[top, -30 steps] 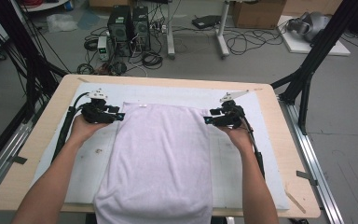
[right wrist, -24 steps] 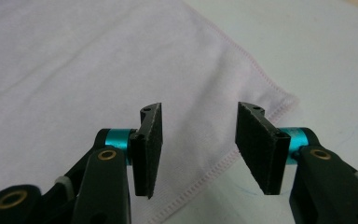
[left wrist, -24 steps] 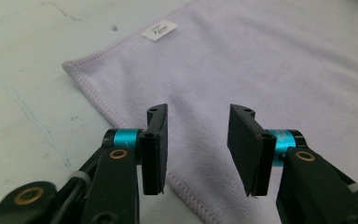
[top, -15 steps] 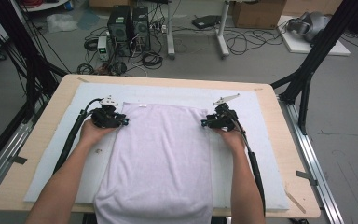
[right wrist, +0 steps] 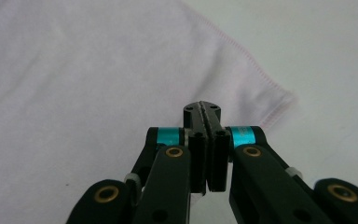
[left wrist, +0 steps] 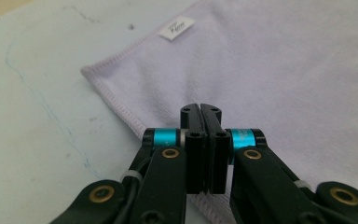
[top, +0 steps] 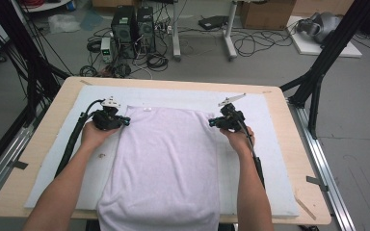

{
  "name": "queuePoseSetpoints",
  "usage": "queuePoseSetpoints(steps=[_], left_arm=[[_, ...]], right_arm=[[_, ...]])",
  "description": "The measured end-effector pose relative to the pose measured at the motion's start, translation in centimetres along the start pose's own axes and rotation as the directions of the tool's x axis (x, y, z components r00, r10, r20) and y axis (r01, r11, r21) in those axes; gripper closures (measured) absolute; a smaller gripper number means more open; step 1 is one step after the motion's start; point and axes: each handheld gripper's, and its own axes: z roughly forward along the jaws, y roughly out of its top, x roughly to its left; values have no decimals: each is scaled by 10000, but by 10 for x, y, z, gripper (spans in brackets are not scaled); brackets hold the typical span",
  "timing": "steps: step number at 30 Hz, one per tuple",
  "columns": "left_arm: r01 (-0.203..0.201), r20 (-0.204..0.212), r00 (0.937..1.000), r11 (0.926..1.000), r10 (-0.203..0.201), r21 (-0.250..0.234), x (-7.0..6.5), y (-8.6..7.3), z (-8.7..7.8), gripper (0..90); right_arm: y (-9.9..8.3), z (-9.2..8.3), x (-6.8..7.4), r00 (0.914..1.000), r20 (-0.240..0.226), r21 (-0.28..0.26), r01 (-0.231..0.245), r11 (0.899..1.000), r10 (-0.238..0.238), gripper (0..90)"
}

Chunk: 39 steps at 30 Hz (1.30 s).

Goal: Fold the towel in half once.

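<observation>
The left hand-held gripper (top: 123,121) had just closed, jaws together at the towel's (top: 166,163) far left corner. The right hand-held gripper (top: 212,122) had just closed likewise at the far right corner. Whether either pinched cloth could not be told.

I count one towel (top: 164,163) on my table (top: 53,110), pale lilac, with one small white label (left wrist: 176,27) sewn at its far edge. Under it lies one light blue mat (top: 265,159). I hold two tongs, one per hand: my left tongs (top: 124,121) and my right tongs (top: 213,122), each with two black jaws and two teal rings, and each trailing one cable. On the floor beyond the table stand two dark computer towers (top: 134,26) and two cardboard boxes (top: 265,12).
</observation>
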Motion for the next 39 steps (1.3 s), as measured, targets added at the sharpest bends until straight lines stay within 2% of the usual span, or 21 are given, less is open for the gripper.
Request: queuePoseSetpoints(steps=[2,4,5,6,8,10,13,15,17,18,19,21,22,23,25,29,32,34,36,38,39], left_arm=[[-109,17,9999,9999,109,-34,-1,1,-4,881],[-181,36,9998,9998,181,68,-1,1,-4,880],[-161,77,9998,9998,160,135,-1,0,-2,877],[-79,45,10000,9998,78,192,-1,-1,0,857],[239,-174,9996,9987,-231,448,0,-3,5,657],[613,-261,9979,9964,-599,577,4,-6,8,603],[1233,-378,9918,9916,-1219,378,11,-9,10,564],[1107,-500,9928,9929,-1085,437,10,-10,12,568],[747,-678,9951,9964,-718,412,7,-8,14,595],[650,-476,9969,9972,-632,367,6,-8,15,660],[564,-489,9973,9978,-547,346,3,-7,16,738],[432,-500,9979,9984,-414,363,0,-6,18,843],[464,-507,9977,9983,-445,363,0,-5,18,850],[567,-460,9974,9977,-550,372,1,-5,17,855],[728,-367,9968,9967,-714,373,2,-6,16,862],[733,-270,9970,9968,-725,317,6,-5,10,865],[871,-78,9962,9961,-872,-150,9,-2,-1,865],[667,5,9978,9971,-667,-354,8,1,-11,866],[419,131,9991,9981,-414,-447,5,4,-22,865],[109,134,9999,9980,-101,-617,-1,5,-35,865],[9,144,9999,9957,4,-930,-5,4,-44,865]], right_arm=[[2,-8,-1,10000,42,-205,11,9998,-10,898],[1,-9,-1,9998,-157,-267,-108,9996,104,875],[0,-5,0,10000,-66,-145,-44,9999,43,796],[-1,-1,0,9999,-110,-40,-54,10000,53,747],[-1,8,3,9999,-113,116,47,9999,-45,680],[-1,17,4,9994,261,291,206,9994,-213,618],[-4,22,1,9973,736,346,31,9994,-57,548],[-6,26,-2,9964,849,460,-79,9989,39,546],[-6,28,0,9943,1050,579,110,9983,-171,563],[-5,29,1,9935,1112,617,190,9979,-258,598],[-5,30,2,9936,1071,686,288,9972,-360,658],[-4,30,3,9956,866,688,307,9972,-367,764],[-4,30,3,9969,741,666,204,9976,-253,845],[-4,30,2,9988,480,665,65,9978,-97,862],[-4,29,0,9993,325,609,-210,9979,191,875],[-4,21,-4,9995,101,525,-296,9982,292,881],[-1,5,-5,9998,-82,-1,-167,9999,167,883],[2,-10,-3,9992,-399,-561,-56,9984,33,882],[2,-22,0,9970,-773,-823,-17,9966,-47,882],[3,-33,6,9939,-1062,-864,213,9960,-305,882],[3,-38,10,9929,-1140,-875,252,9958,-352,882]])
